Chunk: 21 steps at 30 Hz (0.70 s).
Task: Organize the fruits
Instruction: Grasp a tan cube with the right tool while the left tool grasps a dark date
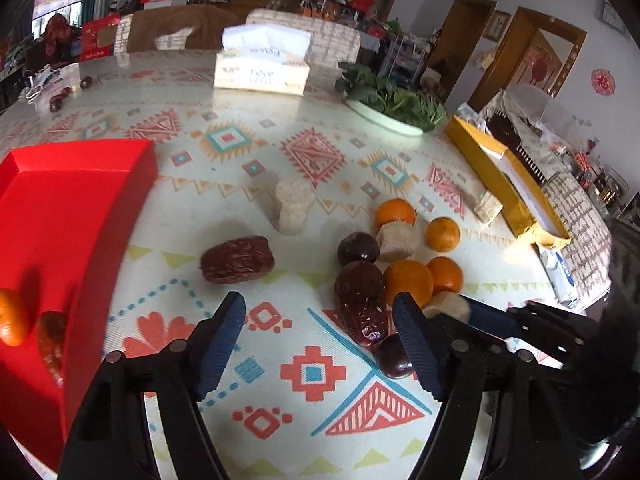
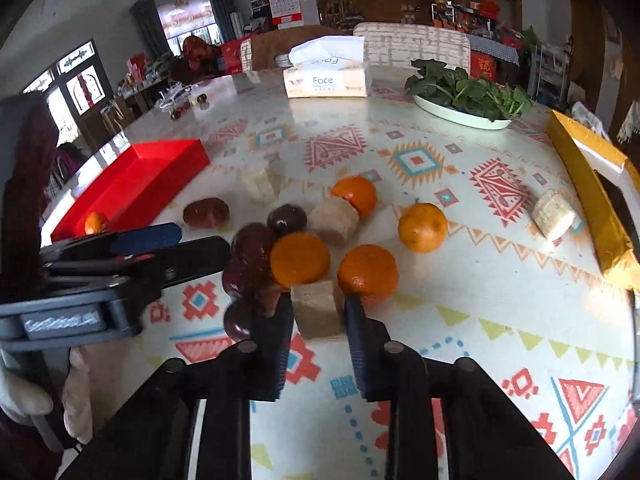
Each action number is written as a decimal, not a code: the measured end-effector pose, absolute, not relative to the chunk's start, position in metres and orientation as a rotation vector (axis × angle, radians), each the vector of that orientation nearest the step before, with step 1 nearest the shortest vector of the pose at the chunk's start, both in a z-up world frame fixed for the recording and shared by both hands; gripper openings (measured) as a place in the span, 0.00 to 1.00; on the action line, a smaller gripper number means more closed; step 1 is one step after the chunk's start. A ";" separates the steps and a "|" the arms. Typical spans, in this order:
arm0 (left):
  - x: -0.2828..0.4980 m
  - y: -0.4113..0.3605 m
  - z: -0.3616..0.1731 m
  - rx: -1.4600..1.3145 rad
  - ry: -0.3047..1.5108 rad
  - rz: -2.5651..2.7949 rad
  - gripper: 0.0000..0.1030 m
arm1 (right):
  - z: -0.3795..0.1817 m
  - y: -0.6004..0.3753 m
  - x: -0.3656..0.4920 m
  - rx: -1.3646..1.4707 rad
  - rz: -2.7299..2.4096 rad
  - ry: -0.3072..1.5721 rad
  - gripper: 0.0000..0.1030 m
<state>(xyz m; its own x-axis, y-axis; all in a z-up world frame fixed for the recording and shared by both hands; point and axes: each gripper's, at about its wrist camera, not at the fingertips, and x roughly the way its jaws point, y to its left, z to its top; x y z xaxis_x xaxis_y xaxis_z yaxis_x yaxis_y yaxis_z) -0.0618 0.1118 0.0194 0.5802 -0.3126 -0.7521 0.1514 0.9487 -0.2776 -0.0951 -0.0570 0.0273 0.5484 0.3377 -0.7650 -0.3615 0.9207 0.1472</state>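
Beige cake block (image 2: pixel 317 312), lower centre of the right view: your right gripper (image 2: pixel 318 322) has clamped it.
Lift straight up so the oranges (image 2: pixel 368 270) touching it don't roll; left gripper (image 1: pixel 320 322) hangs open, empty, beside the date (image 1: pixel 362 300).

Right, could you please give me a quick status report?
Right gripper shut on beige block. Left gripper open, empty, beside wrinkled date. Red tray holds one orange. Oranges crowd the block.
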 end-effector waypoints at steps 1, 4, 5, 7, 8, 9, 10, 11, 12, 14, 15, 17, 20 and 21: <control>-0.059 0.109 0.017 -0.184 0.920 -0.276 0.73 | 0.028 -0.060 -0.097 -0.021 0.412 0.903 0.24; -0.050 0.102 0.010 -0.160 0.932 -0.292 0.67 | 0.027 -0.075 -0.102 0.018 0.414 0.914 0.24; -0.048 0.099 0.010 -0.148 0.926 -0.295 0.66 | 0.027 -0.080 -0.104 0.029 0.414 0.916 0.24; -0.044 0.095 0.010 -0.137 0.923 -0.304 0.62 | 0.027 -0.085 -0.107 0.043 0.420 0.917 0.24; -0.042 0.093 0.010 -0.131 0.920 -0.312 0.59 | 0.027 -0.086 -0.108 0.046 0.424 0.916 0.24; -0.041 0.091 0.009 -0.126 0.916 -0.316 0.57 | 0.026 -0.086 -0.108 0.046 0.429 0.912 0.24; -0.040 0.088 0.009 -0.117 0.912 -0.325 0.46 | 0.026 -0.086 -0.108 0.048 0.431 0.909 0.26; -0.040 0.085 0.009 -0.114 0.912 -0.339 0.28 | 0.024 -0.085 -0.107 0.050 0.435 0.909 0.26; -0.040 0.083 0.008 -0.114 0.920 -0.355 0.29 | 0.023 -0.083 -0.107 0.049 0.436 0.907 0.27; -0.043 0.080 0.009 -0.091 0.913 -0.345 0.29 | 0.021 -0.080 -0.106 0.048 0.436 0.909 0.30; -0.046 0.080 0.010 -0.096 0.910 -0.348 0.29 | 0.020 -0.079 -0.106 0.044 0.430 0.909 0.29; -0.052 0.087 0.014 -0.127 0.898 -0.350 0.29 | 0.020 -0.078 -0.106 0.039 0.422 0.910 0.28; -0.061 0.101 0.023 -0.172 0.875 -0.346 0.29 | 0.021 -0.082 -0.108 0.072 0.417 0.913 0.25; -0.065 0.108 0.027 -0.190 0.865 -0.342 0.29 | 0.023 -0.084 -0.109 0.085 0.413 0.910 0.25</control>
